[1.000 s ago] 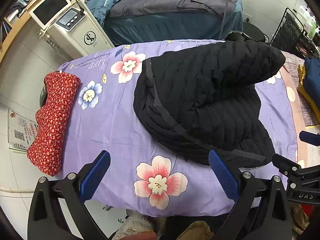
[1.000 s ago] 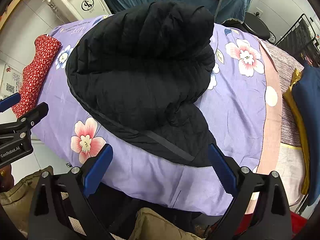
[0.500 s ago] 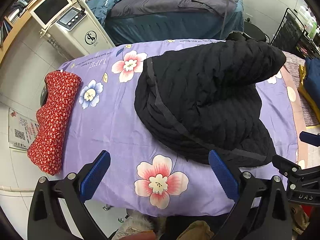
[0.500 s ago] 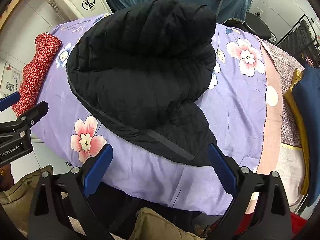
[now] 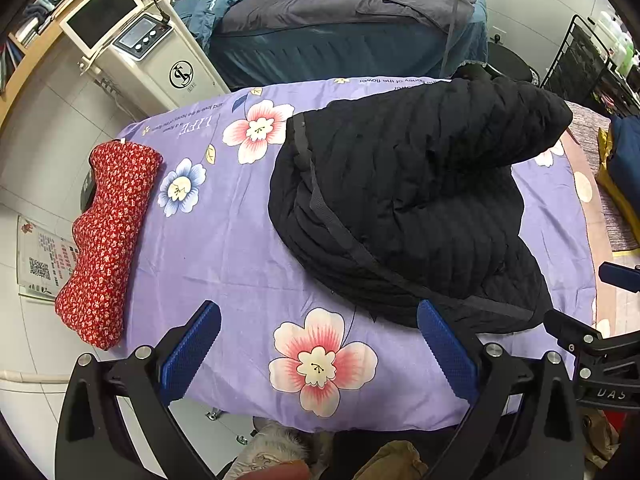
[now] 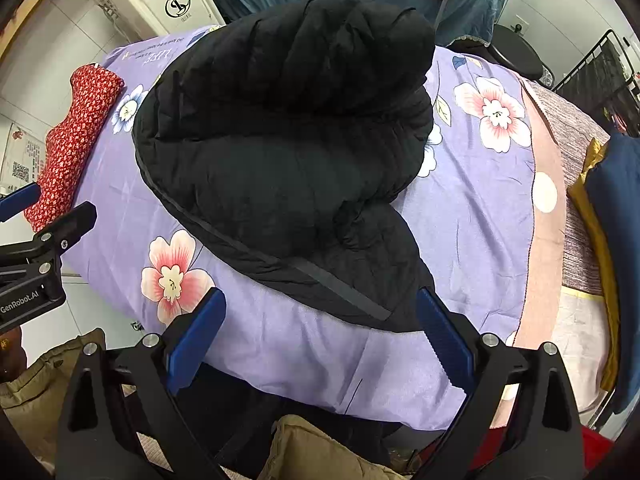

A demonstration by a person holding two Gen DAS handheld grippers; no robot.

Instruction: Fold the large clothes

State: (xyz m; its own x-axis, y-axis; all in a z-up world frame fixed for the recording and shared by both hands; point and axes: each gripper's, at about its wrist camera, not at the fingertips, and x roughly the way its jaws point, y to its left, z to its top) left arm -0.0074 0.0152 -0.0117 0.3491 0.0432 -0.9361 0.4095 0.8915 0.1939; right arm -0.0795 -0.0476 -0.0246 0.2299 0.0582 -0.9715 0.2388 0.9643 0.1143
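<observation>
Both claws hover empty at the near edge of a bed, jaws spread wide: the left gripper (image 5: 318,350) over a pink flower print, the right gripper (image 6: 320,334) just short of the hem of a black quilted jacket (image 6: 280,152). Neither touches the garment. The jacket lies in a bulky, rounded heap across the middle of the purple floral bedsheet (image 5: 224,248), one puffy fold or sleeve draped over the body, a flat dark placket strip (image 6: 340,284) running along its near edge.

The risk is likely in the padding. A pinch taken on the thick top fold alone could slip off the smooth fabric, or lift a single layer and let the heap spring apart. A hard tug toward the bed edge could pull the sheet along with it.

Farther left lies a red floral pillow (image 5: 106,236); beyond stand a white machine (image 5: 160,64) and a second bed (image 5: 344,20).
</observation>
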